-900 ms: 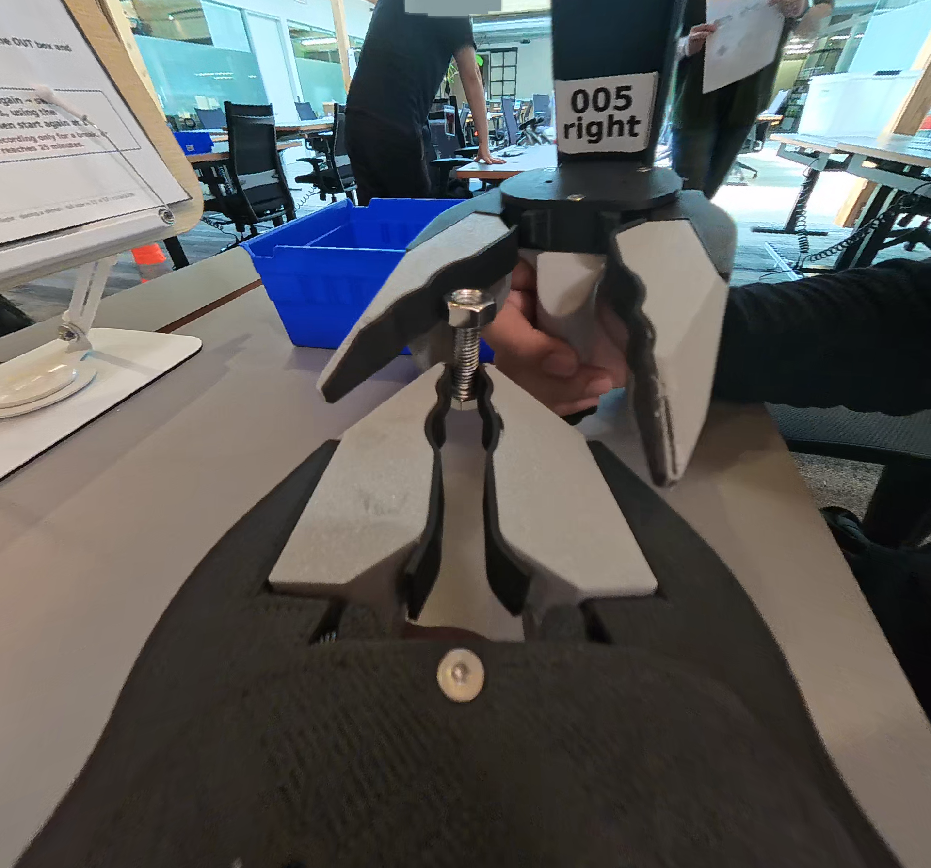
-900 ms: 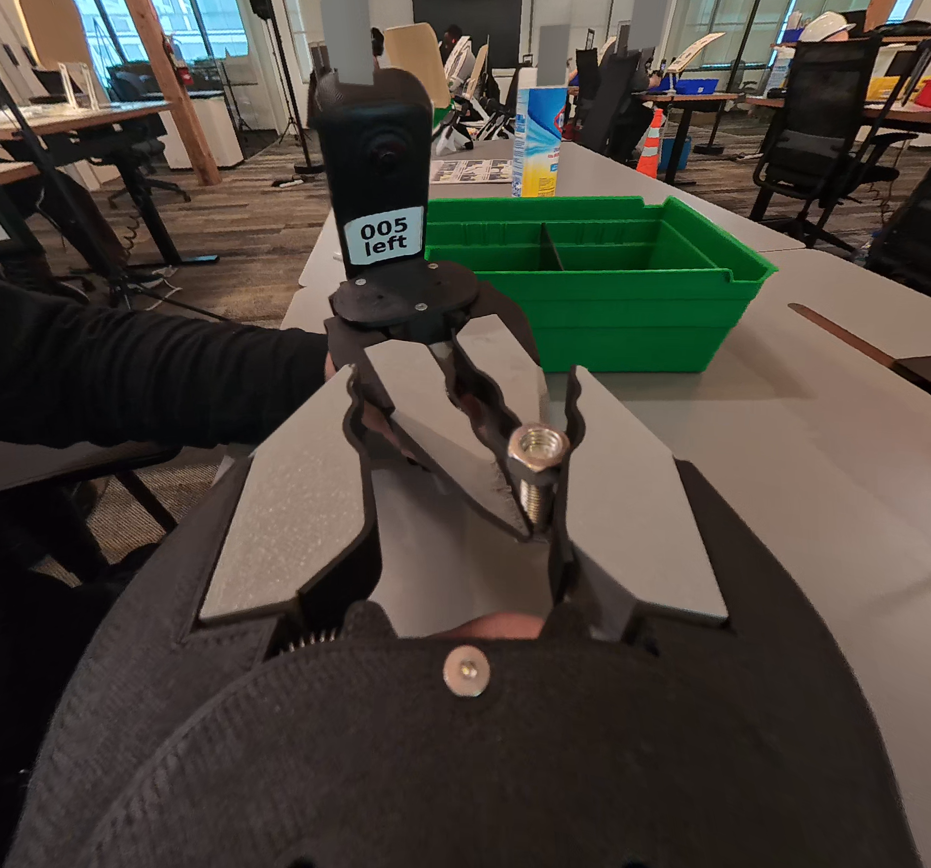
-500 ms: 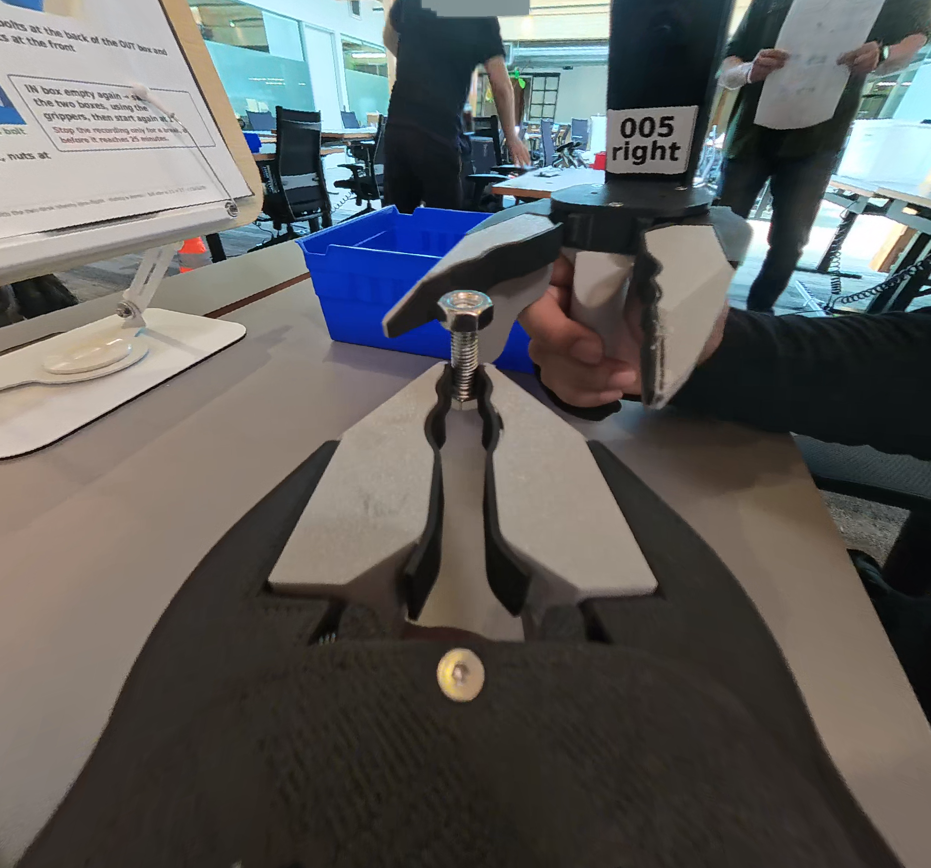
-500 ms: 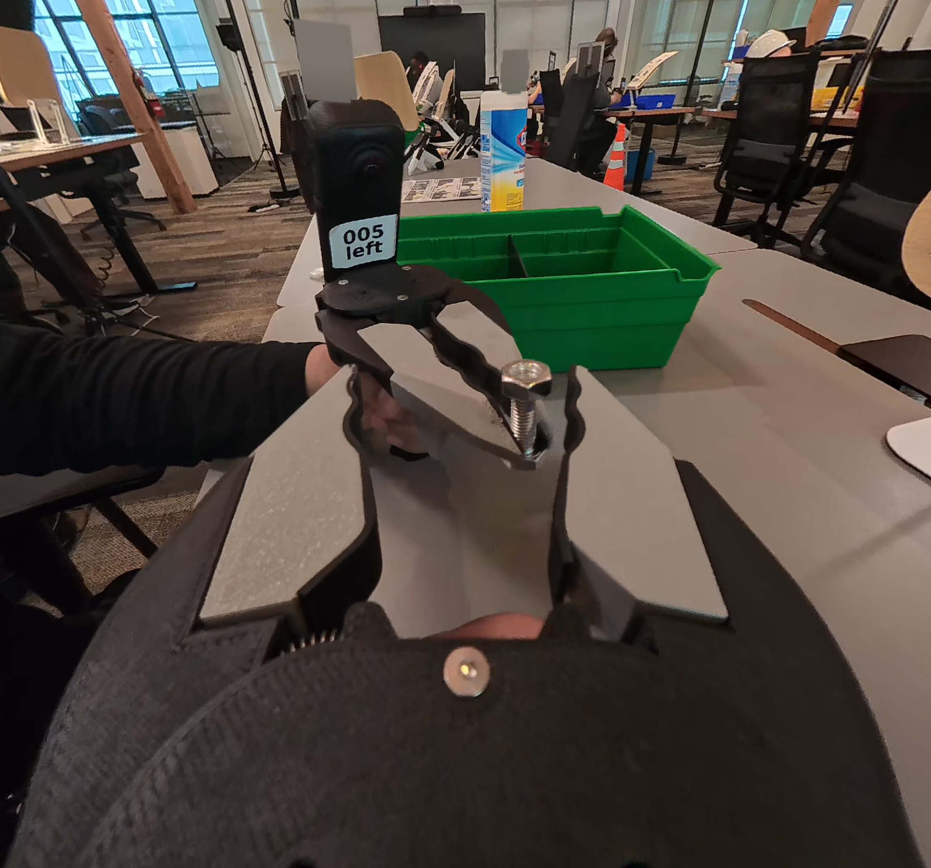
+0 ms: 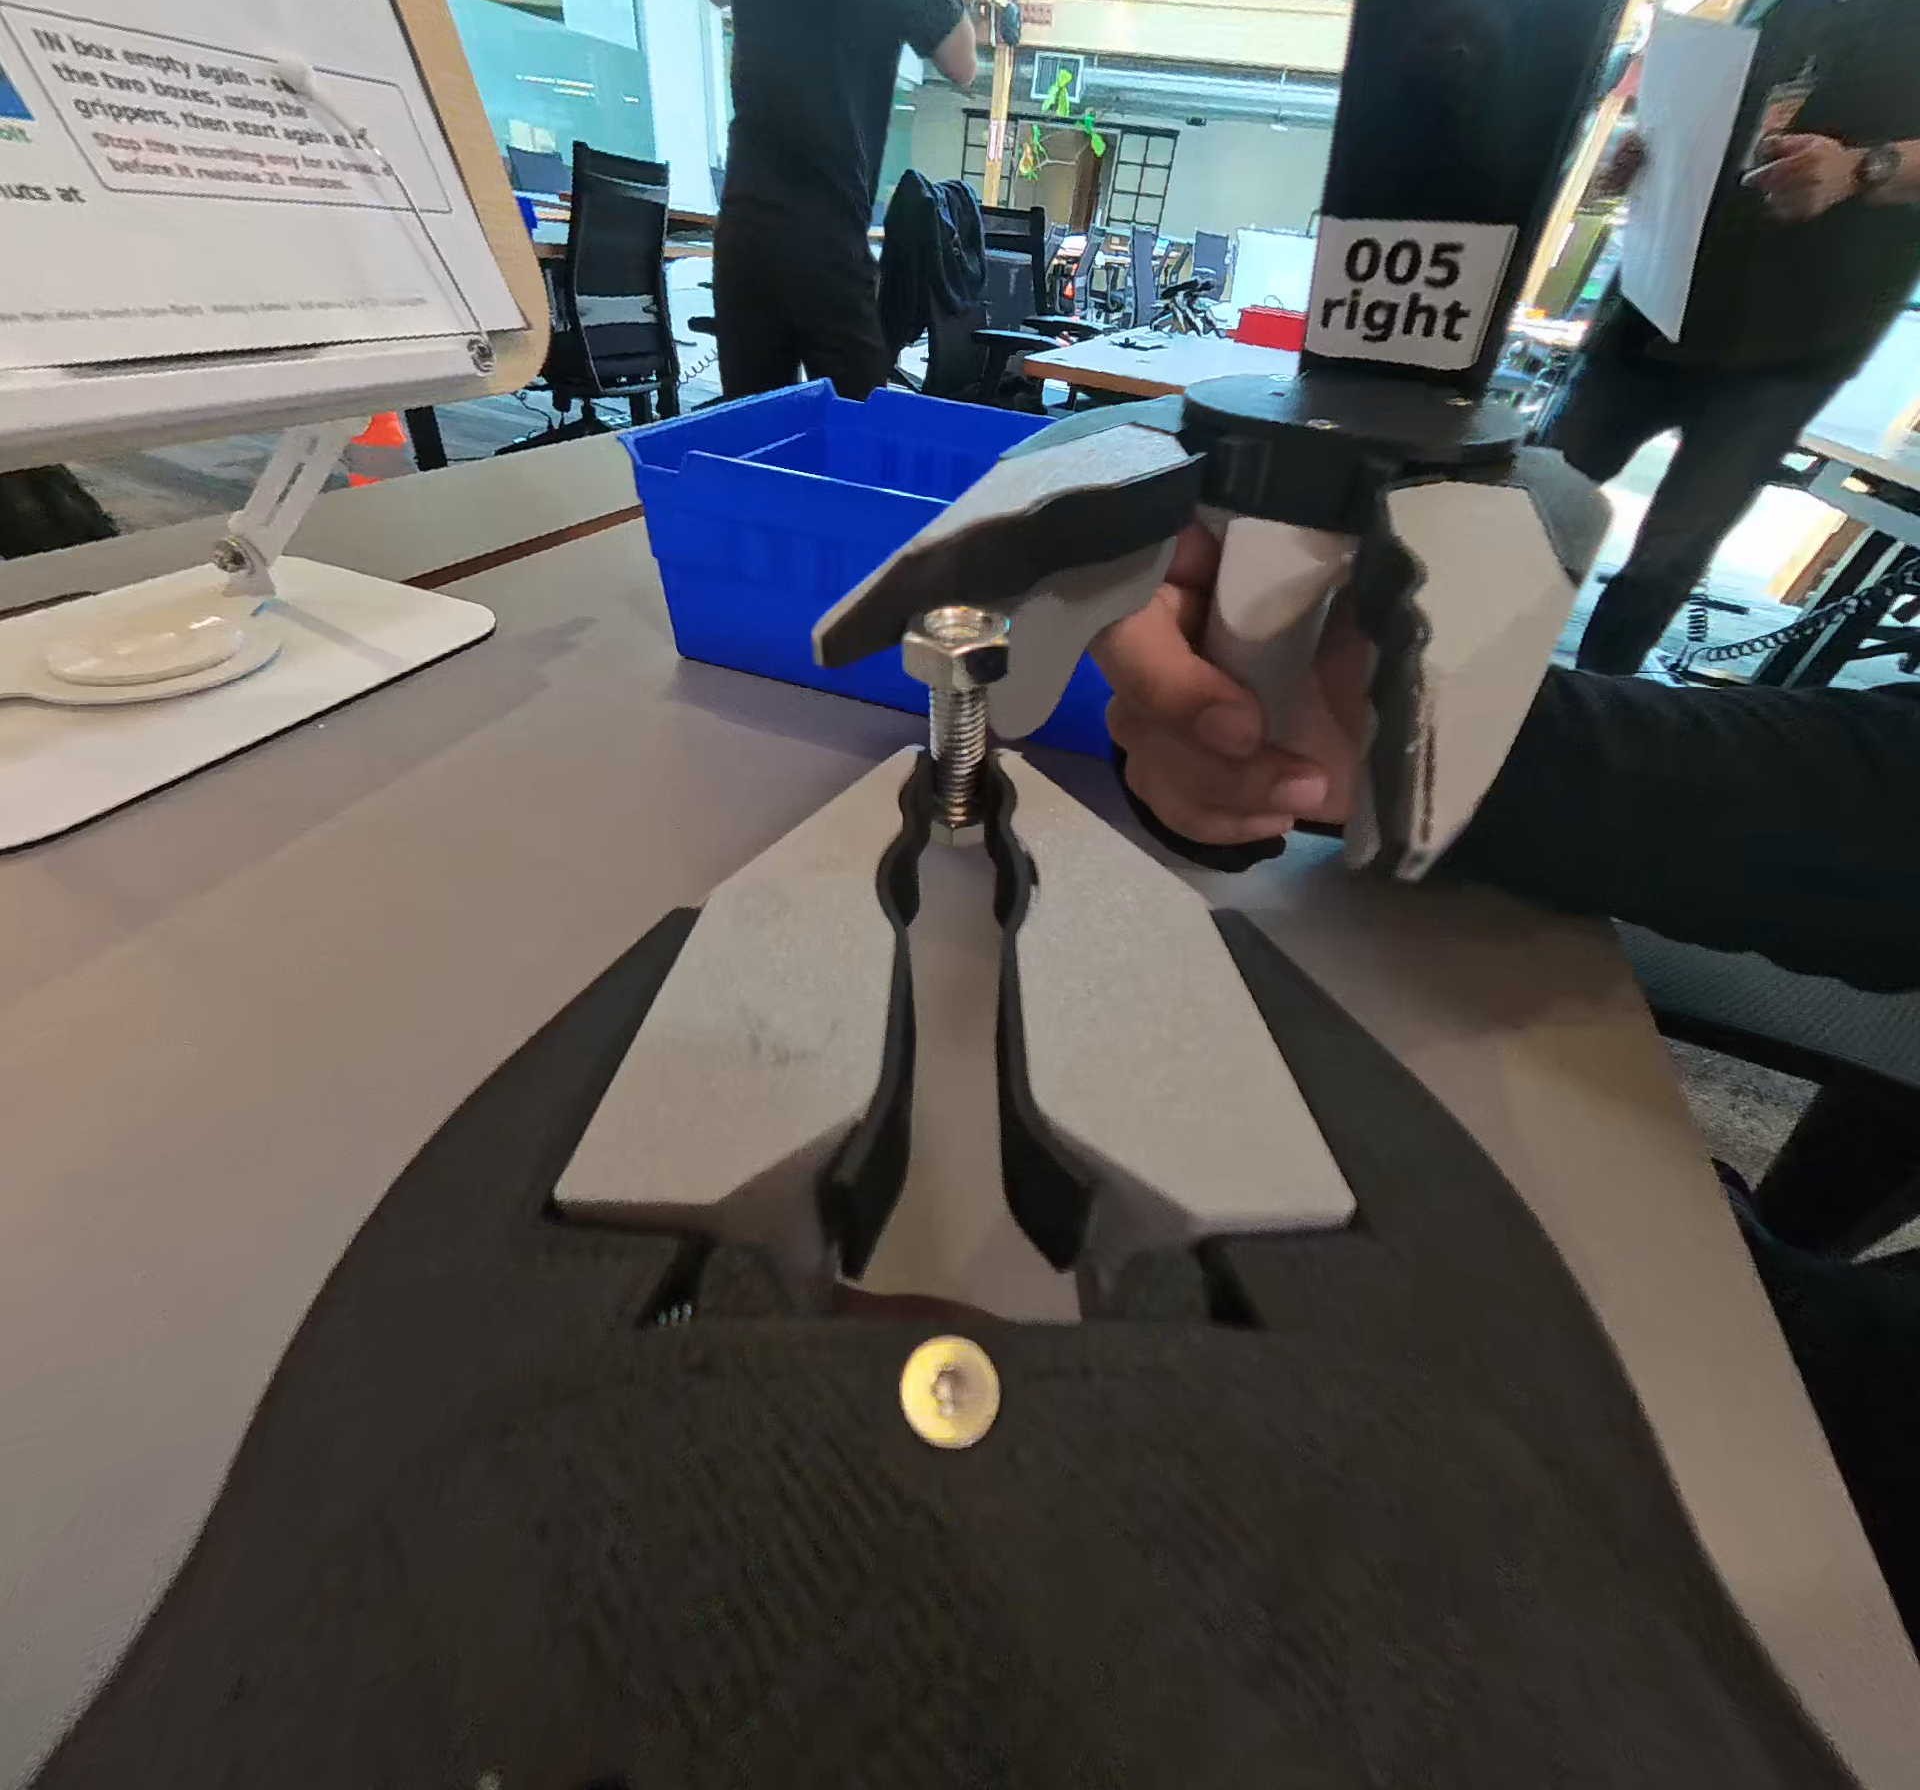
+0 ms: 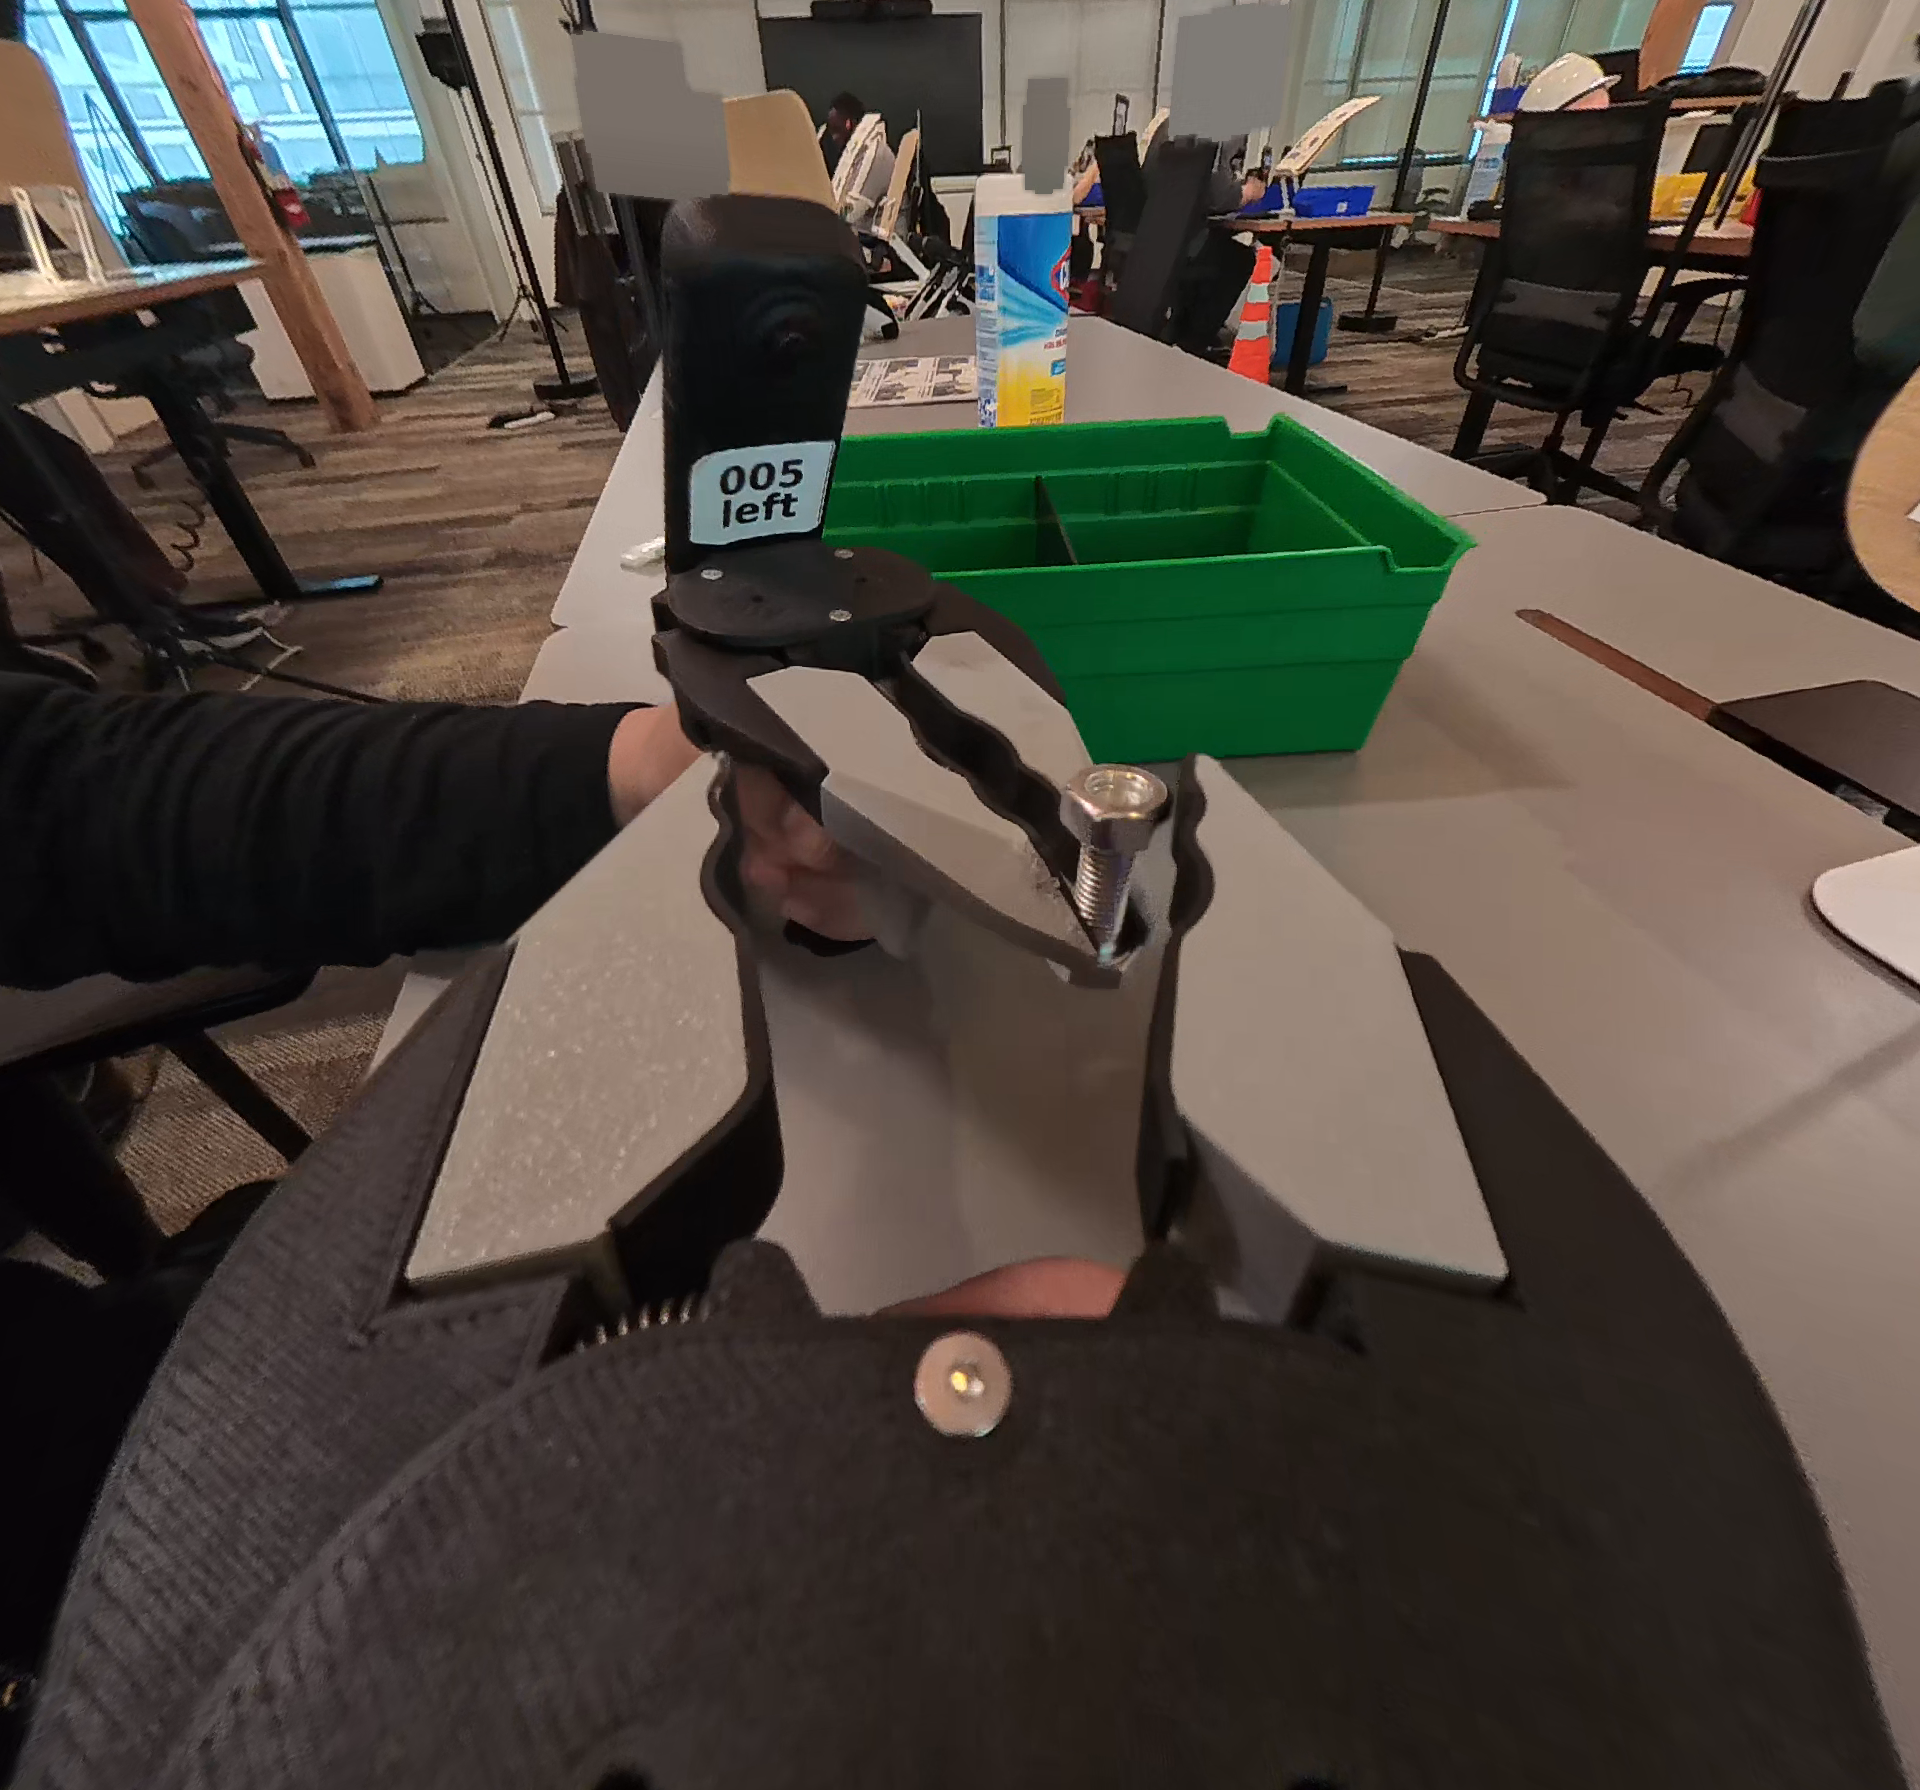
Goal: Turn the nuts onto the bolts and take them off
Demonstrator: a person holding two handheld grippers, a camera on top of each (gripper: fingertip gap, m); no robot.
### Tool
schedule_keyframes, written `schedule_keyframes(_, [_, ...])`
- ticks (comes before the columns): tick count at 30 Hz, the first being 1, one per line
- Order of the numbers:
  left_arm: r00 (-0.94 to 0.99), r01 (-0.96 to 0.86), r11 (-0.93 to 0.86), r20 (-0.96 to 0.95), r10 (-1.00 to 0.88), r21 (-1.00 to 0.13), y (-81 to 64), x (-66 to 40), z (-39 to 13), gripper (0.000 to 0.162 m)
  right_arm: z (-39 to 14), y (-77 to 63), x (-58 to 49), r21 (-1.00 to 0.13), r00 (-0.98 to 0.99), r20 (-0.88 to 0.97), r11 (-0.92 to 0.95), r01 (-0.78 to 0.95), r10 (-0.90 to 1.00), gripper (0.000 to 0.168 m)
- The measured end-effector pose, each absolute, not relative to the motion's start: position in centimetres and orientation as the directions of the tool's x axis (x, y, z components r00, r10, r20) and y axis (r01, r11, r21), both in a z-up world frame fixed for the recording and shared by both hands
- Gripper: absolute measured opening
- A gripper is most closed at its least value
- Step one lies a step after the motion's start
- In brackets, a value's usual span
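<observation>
Your grey bench carries a blue bin on the left wrist view's far side and a green divided bin on the right wrist view's far side; a document stand sits off to one edge. Your left gripper is clenched on the lower end of the bolt, holding it upright above the bench. Your right gripper is spread wide, one finger just beside the nut at the bolt's top, the other well clear. Whether that finger touches the nut I cannot tell.

The likely trouble: the nut looks to sit only on the first threads. Close your right gripper off-centre or tilted and you could cross-thread it or knock it off. Push sideways and the bolt may pivot in the narrow left grip.
</observation>
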State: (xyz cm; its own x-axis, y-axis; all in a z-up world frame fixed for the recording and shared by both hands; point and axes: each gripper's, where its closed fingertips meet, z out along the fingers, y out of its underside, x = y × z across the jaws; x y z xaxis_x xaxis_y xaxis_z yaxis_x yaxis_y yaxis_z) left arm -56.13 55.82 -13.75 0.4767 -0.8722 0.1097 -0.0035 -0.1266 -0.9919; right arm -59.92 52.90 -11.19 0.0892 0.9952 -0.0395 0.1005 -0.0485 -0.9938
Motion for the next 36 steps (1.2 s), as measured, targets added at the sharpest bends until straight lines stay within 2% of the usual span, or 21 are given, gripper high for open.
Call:
schedule_keyframes(6, [0.476,-0.01,-0.114,0.095,-0.874,-0.993,55.7,-55.9,-13.6,0.006,-11.2,52.8,-59.9,-0.994,0.081,-0.042,-0.049,0.098,0.996,0.084])
schedule_keyframes(11, [0.482,0.018,-0.13,0.122,-0.868,-0.991,55.9,-56.4,-13.4,0.007,-11.4,52.7,-59.9,-0.991,0.099,0.034,0.021,0.129,0.995,0.086])
schedule_keyframes(22, [0.414,0.044,-0.127,0.134,-0.9,-0.991,54.8,-55.6,-12.8,0.007,-11.3,52.8,-59.7,-0.994,0.074,-0.036,-0.043,0.103,0.997,0.087])
schedule_keyframes(28, [0.366,0.021,-0.096,0.097,-0.926,-0.995,53.7,-54.6,-12.7,0.006,-11.2,51.9,-60.3,-0.994,0.046,-0.015,-0.02,0.104,0.999,0.087])
schedule_keyframes(32, [0.416,-0.018,-0.097,0.081,-0.906,-0.995,54.5,-54.9,-13.5,0.006,-11.9,51.6,-60.7,-0.99,0.046,-0.006,-0.012,0.141,0.999,0.09])
schedule_keyframes(36, [0.479,0.036,-0.13,0.131,-0.868,-0.991,55.9,-56.5,-13.1,0.006,-11.5,52.4,-60.0,-0.992,0.083,-0.001,-0.012,0.129,0.997,0.085])
